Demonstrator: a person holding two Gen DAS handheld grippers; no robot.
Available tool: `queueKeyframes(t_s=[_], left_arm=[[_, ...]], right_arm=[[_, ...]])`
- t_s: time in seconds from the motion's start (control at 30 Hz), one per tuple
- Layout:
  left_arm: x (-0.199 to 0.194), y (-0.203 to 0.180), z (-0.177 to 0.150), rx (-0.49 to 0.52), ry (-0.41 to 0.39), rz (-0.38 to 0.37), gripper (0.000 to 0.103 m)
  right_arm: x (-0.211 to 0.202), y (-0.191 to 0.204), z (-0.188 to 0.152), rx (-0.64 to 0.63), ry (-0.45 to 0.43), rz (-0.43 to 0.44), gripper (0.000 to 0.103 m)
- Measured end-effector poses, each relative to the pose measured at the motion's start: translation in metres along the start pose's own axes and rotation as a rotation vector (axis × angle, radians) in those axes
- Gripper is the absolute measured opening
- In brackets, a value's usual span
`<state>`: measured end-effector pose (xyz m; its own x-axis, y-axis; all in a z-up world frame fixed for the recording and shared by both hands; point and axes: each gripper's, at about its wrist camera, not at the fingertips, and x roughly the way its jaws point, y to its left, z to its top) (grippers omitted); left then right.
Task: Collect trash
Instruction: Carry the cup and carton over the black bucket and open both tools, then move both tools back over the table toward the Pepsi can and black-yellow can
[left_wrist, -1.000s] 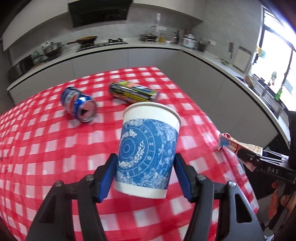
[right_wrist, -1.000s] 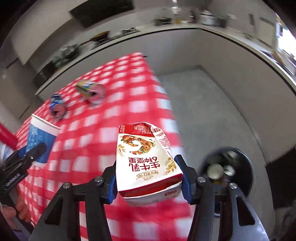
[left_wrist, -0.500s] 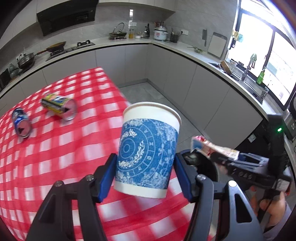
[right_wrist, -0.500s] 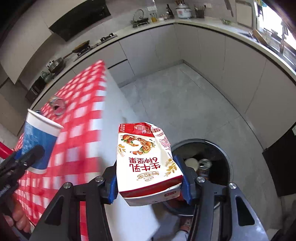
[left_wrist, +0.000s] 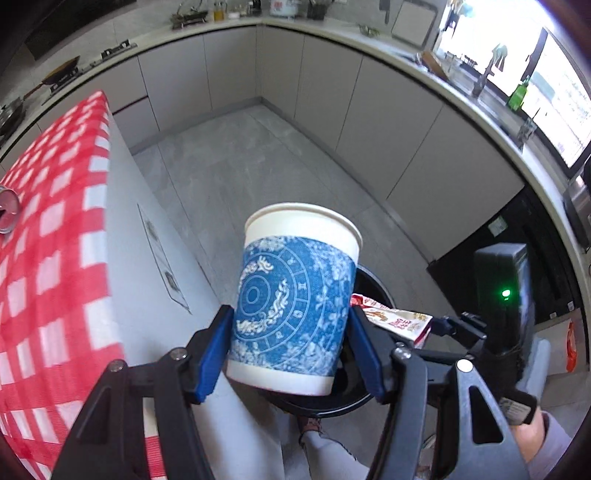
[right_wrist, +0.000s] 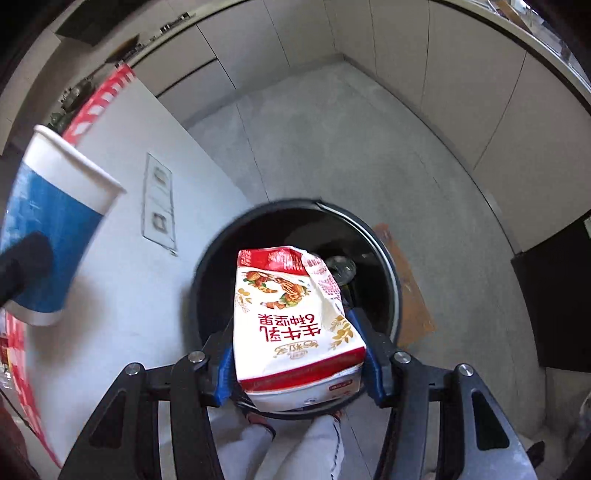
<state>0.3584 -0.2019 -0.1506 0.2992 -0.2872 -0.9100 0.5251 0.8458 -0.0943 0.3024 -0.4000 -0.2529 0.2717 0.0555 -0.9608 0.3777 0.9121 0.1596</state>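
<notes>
Right gripper (right_wrist: 299, 363) fingers clamp milk carton (right_wrist: 293, 317) over bin (right_wrist: 388, 258) (drop-ready); left gripper (left_wrist: 290, 354) fingers clamp paper cup (left_wrist: 295, 299), queued.

Floor (left_wrist: 258, 162): grey mottled tiles, running from the near foreground to the far cabinets.
Trash bin (right_wrist: 384, 254): round, black, open-topped, standing on the floor just right of the white counter side — some items lie inside, too dark to name.
Brown patch (right_wrist: 410, 295): flat on the floor, touching the bin's right side.
Table (left_wrist: 122, 236): at left, white side panel.
Checked cloth (left_wrist: 48, 266): red and white, covering the tabletop.
Can (left_wrist: 8, 214): on its side on the cloth — at the far left edge.
</notes>
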Motion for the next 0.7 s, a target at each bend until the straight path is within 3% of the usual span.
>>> queueKeyframes(t_s=[0.1,0.17,0.23,0.47,0.7], left_arm=[[0.014,-0.004,-0.002,-0.013,0.056,0.013,0.066],[0.023,-0.007,-0.003,-0.011,0.105,0.035,0.077],[0.022,-0.012,-0.003,-0.012,0.113,0.055,0.078],[-0.028,-0.004,-0.002,-0.033,0.002,0.095,0.080],[-0.090,0.031,-0.006,-0.080,-0.118,0.105,0.080]], right_arm=[[0.001,-0.005,0.002,-0.006,0.010,-0.039,0.067],[-0.006,-0.009,0.002,0.006,-0.006,-0.047,0.072],[-0.013,-0.013,0.001,0.018,-0.021,-0.055,0.072],[-0.062,-0.011,0.004,0.039,-0.132,-0.106,0.072],[-0.113,0.033,0.011,0.003,-0.254,-0.099,0.072]])
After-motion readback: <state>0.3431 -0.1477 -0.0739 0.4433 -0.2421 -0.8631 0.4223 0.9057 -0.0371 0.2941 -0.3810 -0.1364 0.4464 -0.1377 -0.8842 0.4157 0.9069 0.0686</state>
